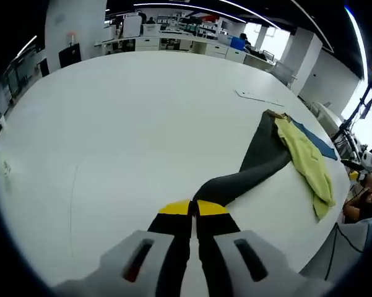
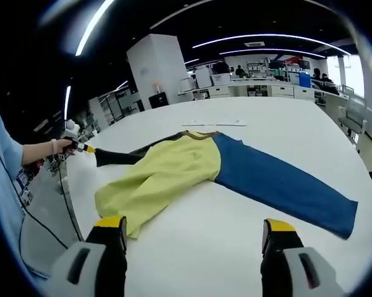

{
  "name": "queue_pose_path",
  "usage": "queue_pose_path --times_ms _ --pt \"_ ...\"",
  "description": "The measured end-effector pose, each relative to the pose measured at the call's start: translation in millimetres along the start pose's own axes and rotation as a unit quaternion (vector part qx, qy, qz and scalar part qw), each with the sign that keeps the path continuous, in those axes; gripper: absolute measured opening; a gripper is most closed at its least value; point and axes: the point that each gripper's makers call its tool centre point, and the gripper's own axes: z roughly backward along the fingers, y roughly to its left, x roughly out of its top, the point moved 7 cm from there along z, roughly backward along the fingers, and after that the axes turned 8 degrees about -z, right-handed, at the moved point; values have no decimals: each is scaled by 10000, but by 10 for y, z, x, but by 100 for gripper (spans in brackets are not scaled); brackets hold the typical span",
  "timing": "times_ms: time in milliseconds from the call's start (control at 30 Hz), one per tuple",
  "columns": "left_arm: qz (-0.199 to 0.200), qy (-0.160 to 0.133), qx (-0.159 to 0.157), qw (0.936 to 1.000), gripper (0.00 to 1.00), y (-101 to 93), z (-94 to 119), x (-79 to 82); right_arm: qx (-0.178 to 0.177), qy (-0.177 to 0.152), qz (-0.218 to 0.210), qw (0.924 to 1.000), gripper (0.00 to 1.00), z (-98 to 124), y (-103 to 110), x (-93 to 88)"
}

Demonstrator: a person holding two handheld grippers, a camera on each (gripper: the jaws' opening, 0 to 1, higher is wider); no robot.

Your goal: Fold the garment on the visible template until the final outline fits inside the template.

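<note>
Pinching the grey sleeve (image 1: 247, 176) of the garment (image 2: 192, 170) at lower centre, my left gripper (image 1: 192, 208) is clamped; my right gripper (image 2: 195, 238) gapes empty. I should carry the sleeve low across the yellow body (image 2: 161, 173), avoiding drag.

Left tongs (image 1: 193, 209) clamped on grey sleeve of garment (image 1: 278, 154) across white table (image 1: 124, 124).
</note>
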Motion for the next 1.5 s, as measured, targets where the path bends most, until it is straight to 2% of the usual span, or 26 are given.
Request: queue_pose_path --times_ms 233,333,367,500,633,767,933,1067,1500 --pt "151 420 25 9990 0 91 -125 -160 7 123 2 9999 91 -58 -14 -18" --pt "360 616 -5 9975 0 99 -157 -233 18 131 5 9999 91 -75 -11 -7" --pt "486 797 -17 9956 0 93 -157 -288 26 134 -5 9999 90 -83 -6 -4" --pt "467 1032 13 9936 0 94 -185 -395 48 191 26 9998 90 -119 -2 -6" --pt "575 1047 46 9928 0 142 -208 -443 79 145 10 9999 90 -135 15 15" --pt "554 803 357 9946 0 248 -218 -390 86 188 57 9998 90 -152 19 15" --pt "498 705 589 9945 0 368 -256 -313 88 232 43 9997 90 -171 22 6" --pt "262 659 777 9944 0 424 -308 -201 93 276 51 9996 90 -181 30 -4" --pt "191 764 974 9921 0 666 -490 55 19 280 8 9996 90 -168 5 -2"
